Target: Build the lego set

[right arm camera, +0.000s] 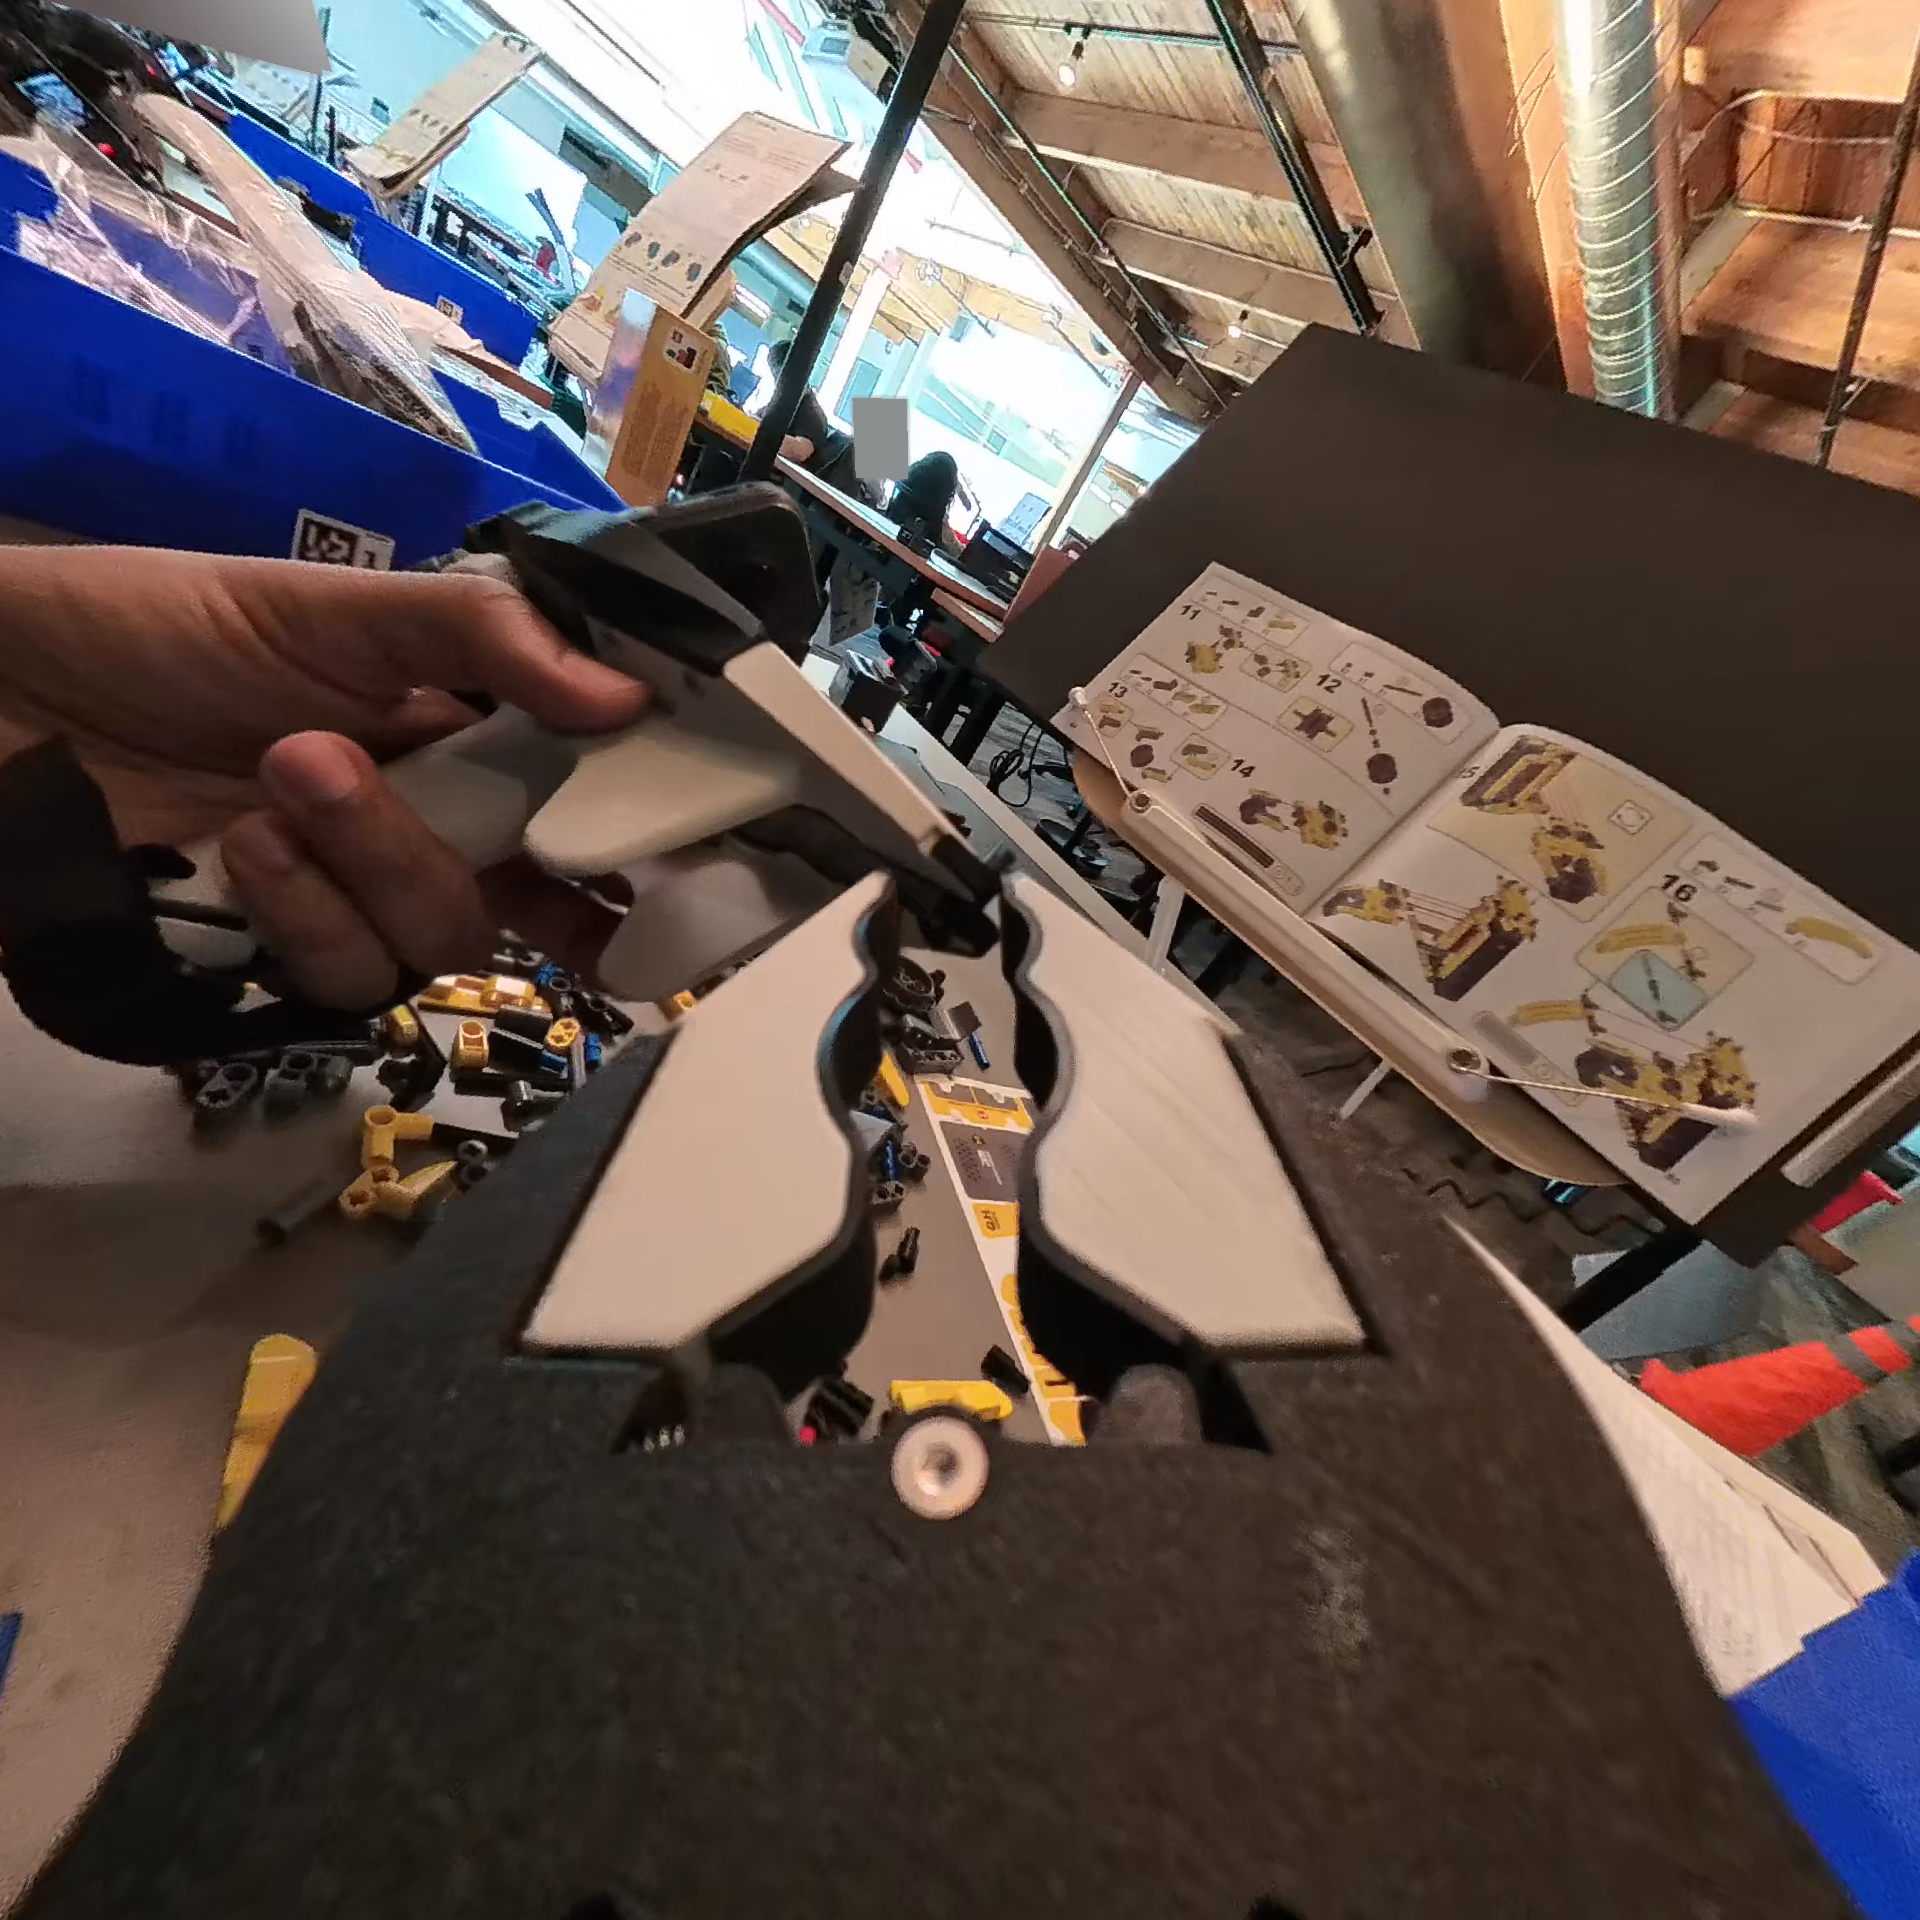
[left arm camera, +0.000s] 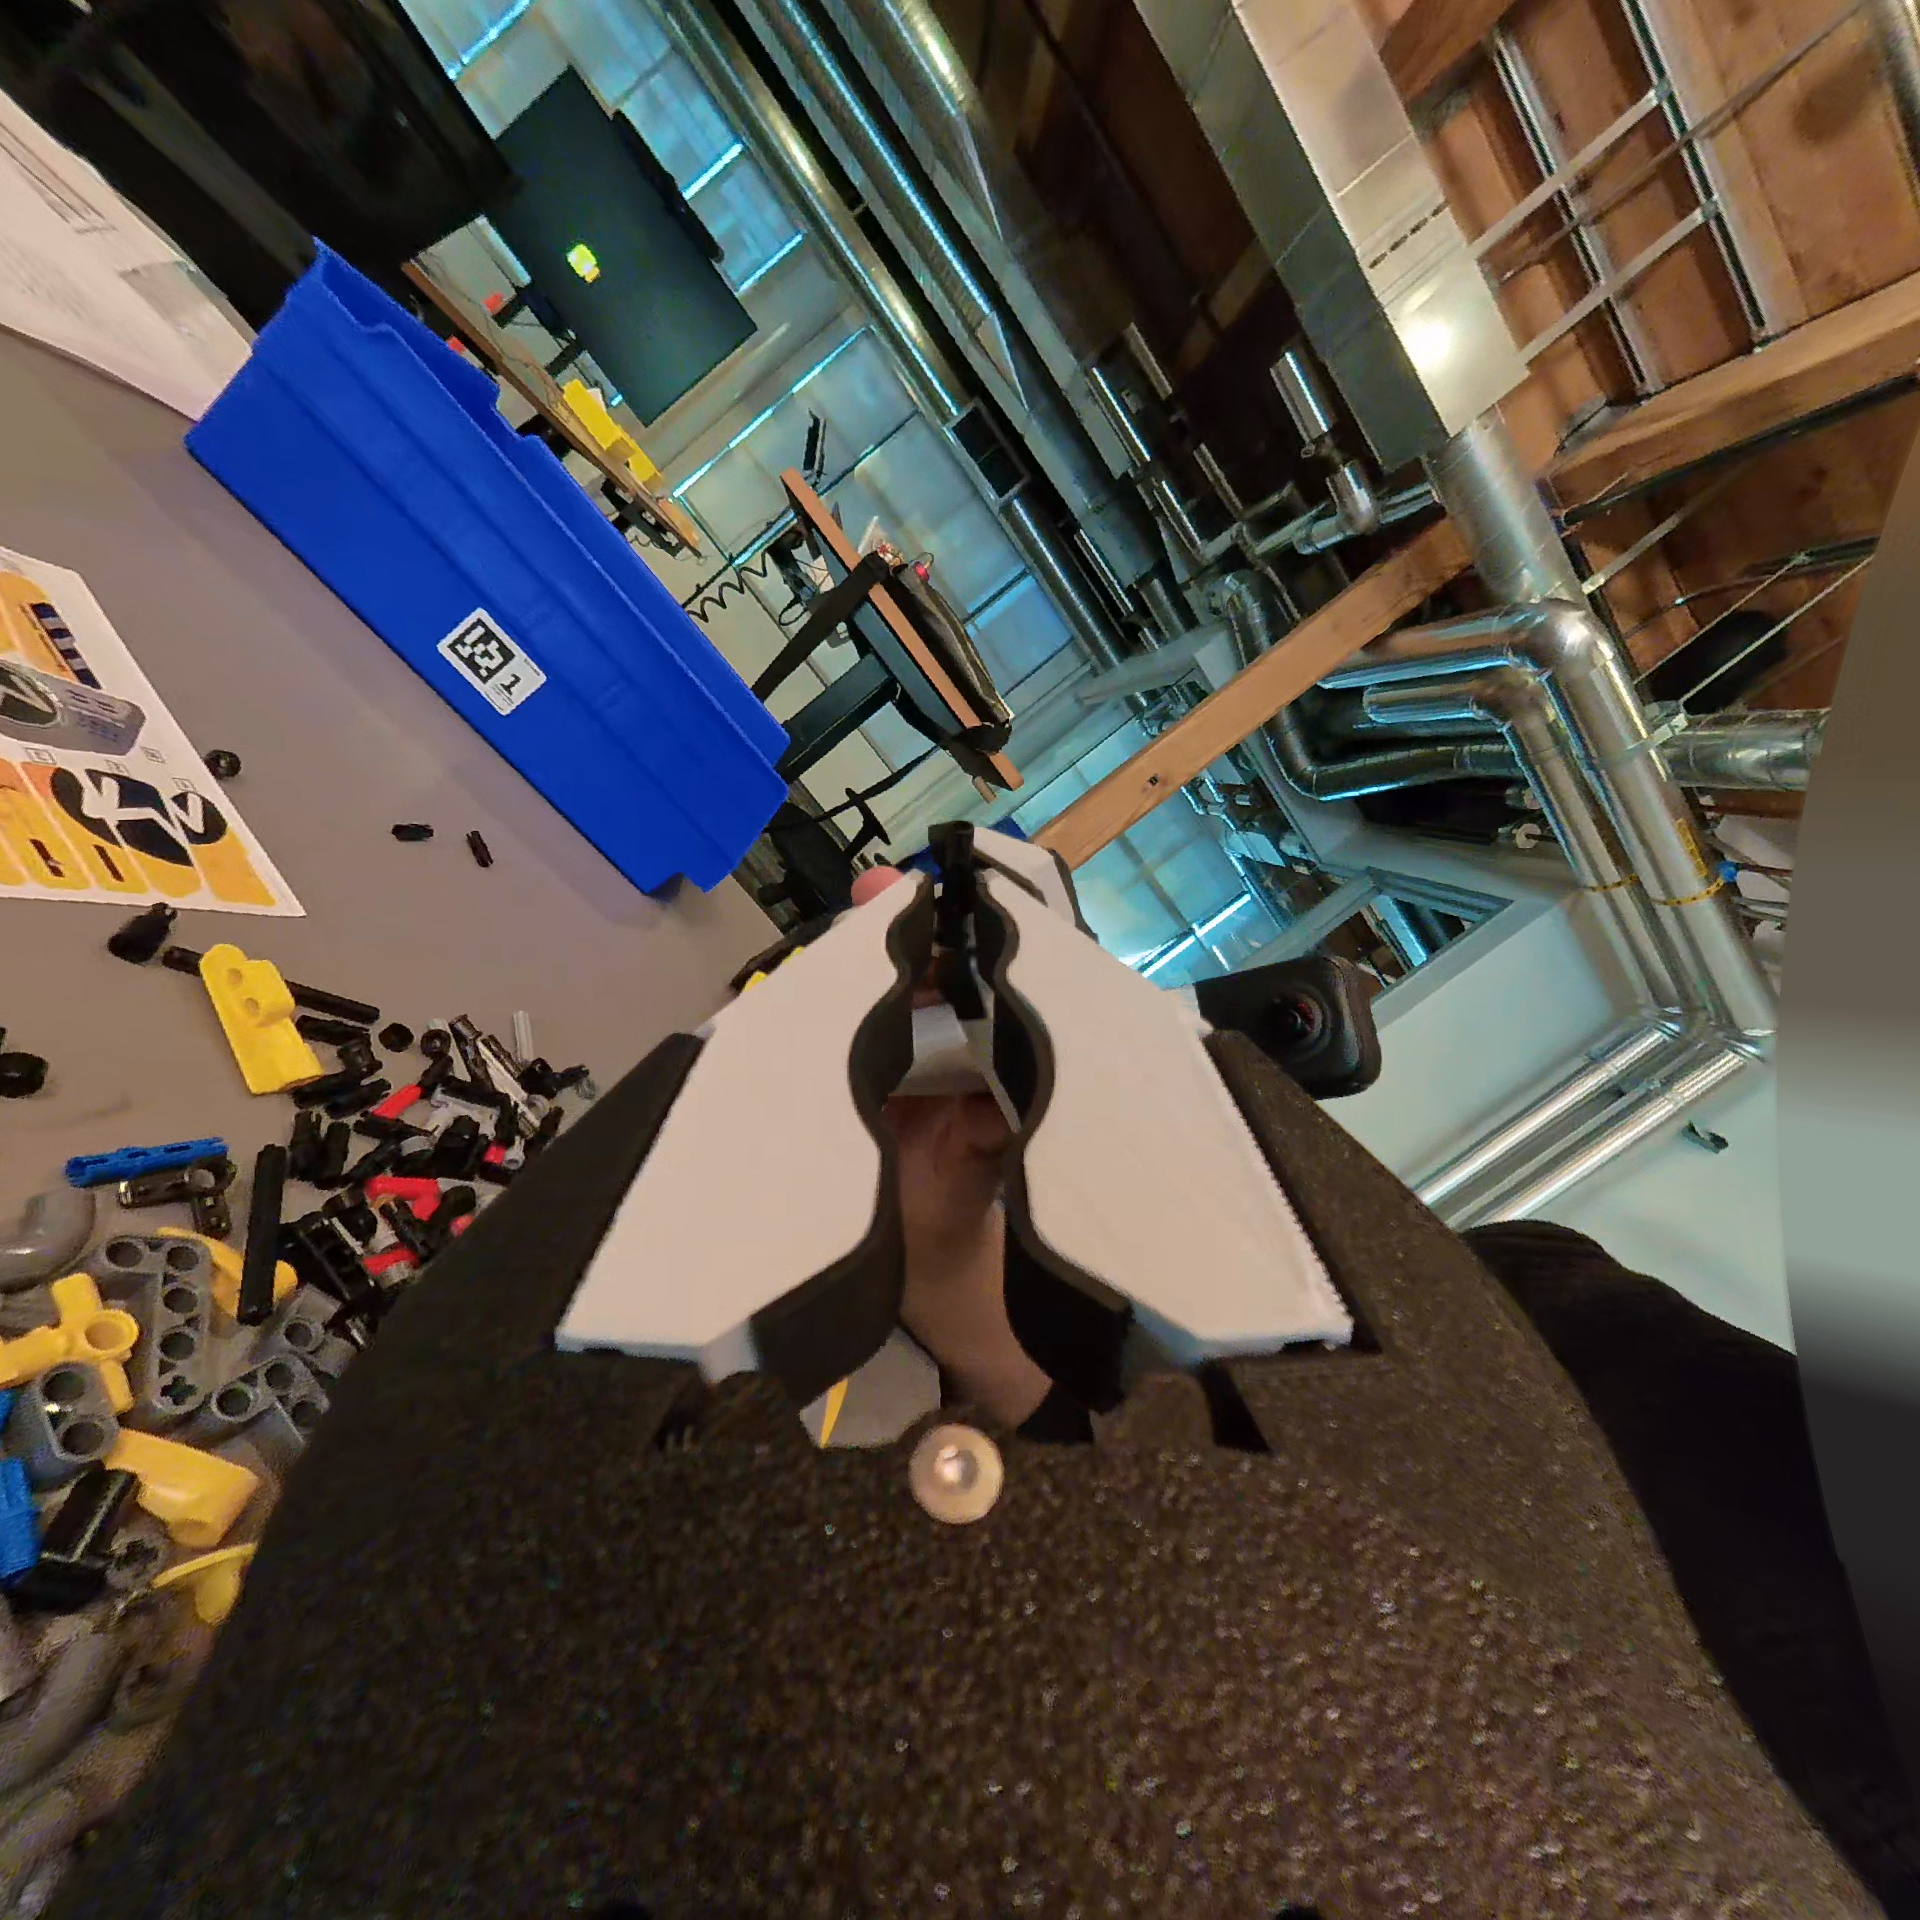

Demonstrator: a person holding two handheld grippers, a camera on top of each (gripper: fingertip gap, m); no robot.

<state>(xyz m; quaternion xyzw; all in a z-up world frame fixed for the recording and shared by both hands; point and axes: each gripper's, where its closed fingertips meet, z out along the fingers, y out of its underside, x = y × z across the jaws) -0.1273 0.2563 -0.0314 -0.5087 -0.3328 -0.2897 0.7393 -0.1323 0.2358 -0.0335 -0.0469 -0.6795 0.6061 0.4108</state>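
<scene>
Left gripper [left arm camera: 954,883]: white fingers pressed nearly together at the tips, pinching a small black pin [left arm camera: 953,844] that sticks out past them; it is held up off the grey table [left arm camera: 416,831].
Right gripper [right arm camera: 951,899]: fingers spread, a clear gap between the tips; nothing sits between them.
Meeting point: in the right wrist view the left gripper's tip [right arm camera: 971,873] reaches into the gap at the right gripper's fingertips; whether the pin touches either finger is hard to tell, as the spot is small and dark.
Hand [right arm camera: 291,748]: wraps the left gripper's pale handle, a dark sleeve at the wrist.
Loose parts [left arm camera: 312,1122]: black, yellow, grey, red and blue building pieces scattered on the table below and to the left of the left gripper.
Blue bin [left arm camera: 468,582]: stands on the table beyond the parts, a square marker tag on its side.
Sticker sheet [left arm camera: 94,769]: yellow and black, flat on the table near the bin.
Instruction booklet [right arm camera: 1455,883]: open on a dark tilted stand, right of the right gripper.
</scene>
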